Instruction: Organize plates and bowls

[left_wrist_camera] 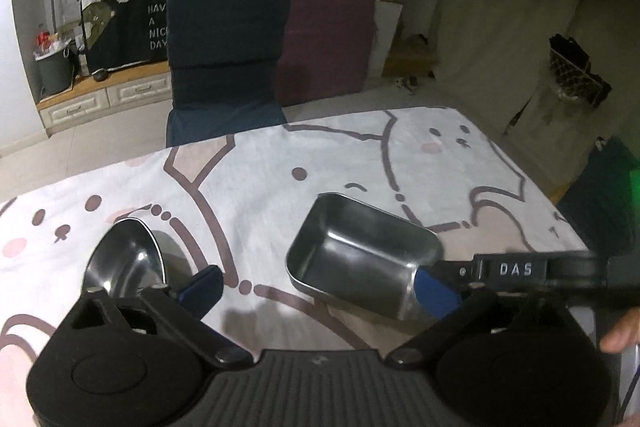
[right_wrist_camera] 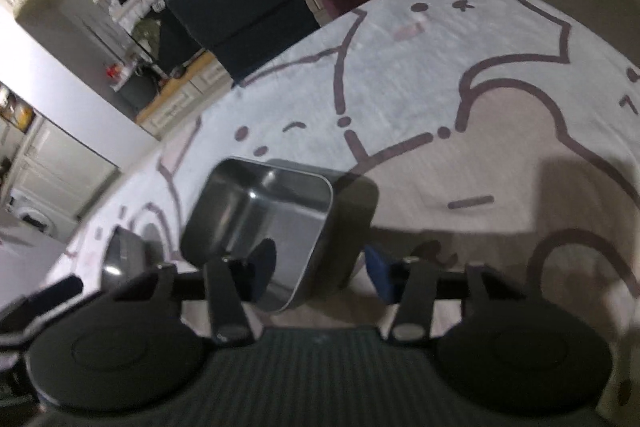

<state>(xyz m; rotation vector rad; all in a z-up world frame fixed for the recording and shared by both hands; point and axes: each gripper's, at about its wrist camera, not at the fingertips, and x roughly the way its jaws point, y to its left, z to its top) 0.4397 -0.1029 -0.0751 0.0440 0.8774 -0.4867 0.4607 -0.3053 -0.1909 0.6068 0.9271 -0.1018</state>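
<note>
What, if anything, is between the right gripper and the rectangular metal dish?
Nothing visible. The right gripper is open, and a corner of the rectangular metal dish sits between its fingers on the patterned cloth.

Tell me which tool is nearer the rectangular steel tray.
Right. The right tool straddles the rectangular steel tray's near wall; the left tool sits open just short of it, beside the round steel bowl.

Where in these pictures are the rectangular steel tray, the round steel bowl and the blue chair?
rectangular steel tray (right_wrist_camera: 256, 223), right wrist view, on its inner floor.
round steel bowl (left_wrist_camera: 124, 259), left wrist view, on its shiny inside.
blue chair (left_wrist_camera: 224, 47), left wrist view, on its backrest.
</note>
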